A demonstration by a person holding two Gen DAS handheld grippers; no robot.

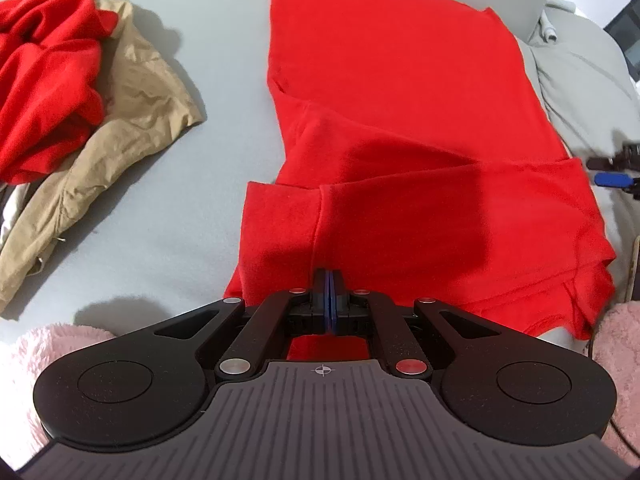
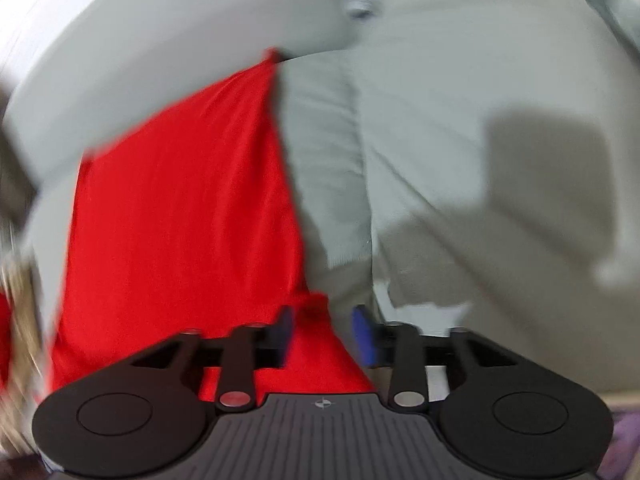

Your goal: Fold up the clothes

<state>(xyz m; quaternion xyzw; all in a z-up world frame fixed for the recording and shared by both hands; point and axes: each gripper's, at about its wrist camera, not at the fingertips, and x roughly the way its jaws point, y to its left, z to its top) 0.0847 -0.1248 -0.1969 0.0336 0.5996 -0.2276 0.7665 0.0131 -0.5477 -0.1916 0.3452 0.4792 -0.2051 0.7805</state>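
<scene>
bed sheet: pale grey, carries everything.
red garment: spread flat ahead of the left fingers, sleeve folded across its near end.
pile: crumpled red cloth on a tan garment, well left of the left fingers.
left gripper: fingers pressed together over the red garment's near edge; whether cloth is pinched, can't tell.
right gripper: fingers partly apart, red garment's edge between them, pads not pressing; view blurred.

Red shirt: lay flat on the grey sheet — sleeve folded in.
Left gripper: pinched shut on its near edge.
Pile: red and tan clothes.
</scene>
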